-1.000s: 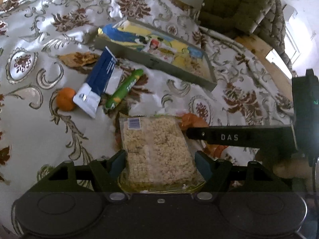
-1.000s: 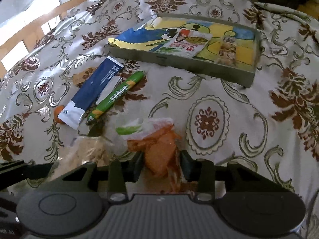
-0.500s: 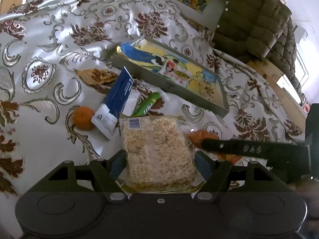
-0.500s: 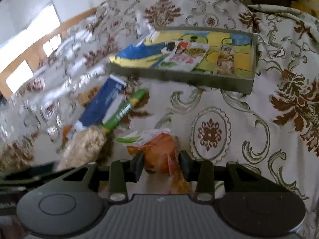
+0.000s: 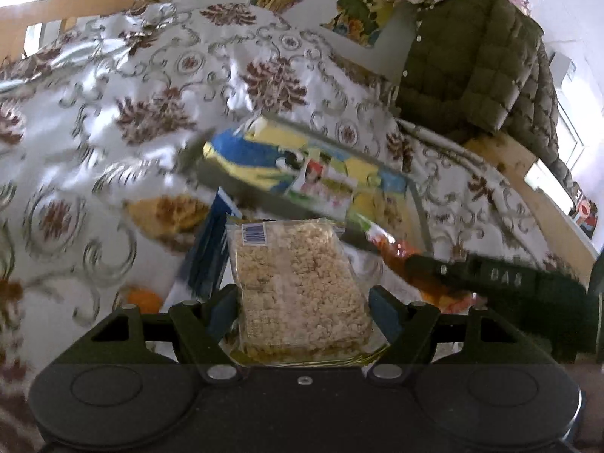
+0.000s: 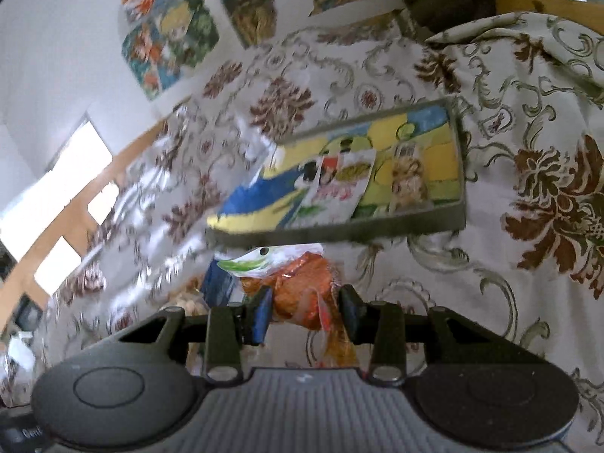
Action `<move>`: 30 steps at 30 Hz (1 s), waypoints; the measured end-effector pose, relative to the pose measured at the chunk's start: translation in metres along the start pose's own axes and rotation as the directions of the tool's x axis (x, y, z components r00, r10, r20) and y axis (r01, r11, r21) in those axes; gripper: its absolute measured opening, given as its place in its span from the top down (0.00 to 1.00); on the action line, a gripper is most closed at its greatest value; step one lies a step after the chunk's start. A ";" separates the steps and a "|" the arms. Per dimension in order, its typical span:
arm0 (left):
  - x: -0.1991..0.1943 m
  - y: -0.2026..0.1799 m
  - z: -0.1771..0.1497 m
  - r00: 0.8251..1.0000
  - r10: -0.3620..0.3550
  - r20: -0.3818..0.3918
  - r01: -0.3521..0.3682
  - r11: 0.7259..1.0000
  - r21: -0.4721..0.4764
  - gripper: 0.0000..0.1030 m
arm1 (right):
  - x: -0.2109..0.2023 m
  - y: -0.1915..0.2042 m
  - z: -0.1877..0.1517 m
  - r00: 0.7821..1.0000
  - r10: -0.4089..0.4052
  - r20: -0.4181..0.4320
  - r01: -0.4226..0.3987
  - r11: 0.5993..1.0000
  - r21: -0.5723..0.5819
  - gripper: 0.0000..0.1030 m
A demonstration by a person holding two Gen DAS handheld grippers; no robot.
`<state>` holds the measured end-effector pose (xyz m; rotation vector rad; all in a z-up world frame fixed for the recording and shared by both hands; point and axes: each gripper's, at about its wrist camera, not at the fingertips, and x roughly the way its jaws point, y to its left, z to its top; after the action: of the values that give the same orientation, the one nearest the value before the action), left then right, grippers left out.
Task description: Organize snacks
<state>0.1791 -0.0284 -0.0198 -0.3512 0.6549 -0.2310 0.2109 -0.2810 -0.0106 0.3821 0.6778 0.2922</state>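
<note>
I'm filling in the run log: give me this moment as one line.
left gripper: shut on puffed-rice pack | right gripper: shut on orange snack bag | both lifted | tray ahead, holds packets

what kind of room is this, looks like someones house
Probably a home dining or living room: a table under a floral tablecloth, a quilted olive jacket draped as if over a chair, and children's cartoon posters on the wall.

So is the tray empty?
No, the tray already has a white snack packet and another small packet lying inside it.
</note>
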 end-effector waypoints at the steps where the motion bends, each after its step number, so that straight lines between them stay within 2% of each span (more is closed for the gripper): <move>1: 0.005 -0.001 0.007 1.000 -0.007 0.001 0.007 1.000 -0.007 0.26 | 0.001 -0.002 0.003 1.000 0.003 0.013 -0.003 1.000 0.007 0.59; 4: 0.021 -0.001 0.027 1.000 -0.016 0.004 0.017 1.000 -0.014 0.26 | 0.008 -0.007 0.012 0.999 0.008 0.046 -0.009 1.000 0.023 0.59; 9: 0.055 -0.007 0.065 1.000 0.000 0.025 -0.002 0.999 0.048 0.26 | 0.025 -0.019 0.030 0.997 -0.012 0.082 0.008 0.998 0.055 0.59; 18: 0.142 -0.022 0.119 0.999 -0.023 0.027 0.022 0.999 0.026 0.26 | 0.064 -0.040 0.064 0.985 -0.046 0.165 0.028 0.994 0.106 0.59; 23: 0.191 -0.025 0.132 1.000 0.005 0.010 -0.006 0.999 0.037 0.26 | 0.088 -0.040 0.075 0.969 -0.104 0.224 0.098 0.994 0.039 0.58; 30: 0.232 -0.016 0.133 0.998 0.034 -0.044 -0.034 0.999 0.009 0.26 | 0.125 -0.046 0.073 0.968 -0.155 0.200 0.151 0.988 0.031 0.58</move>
<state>0.4407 -0.0840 -0.0438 -0.3272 0.7032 -0.2093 0.3581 -0.2925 -0.0470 0.3663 0.5067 0.0994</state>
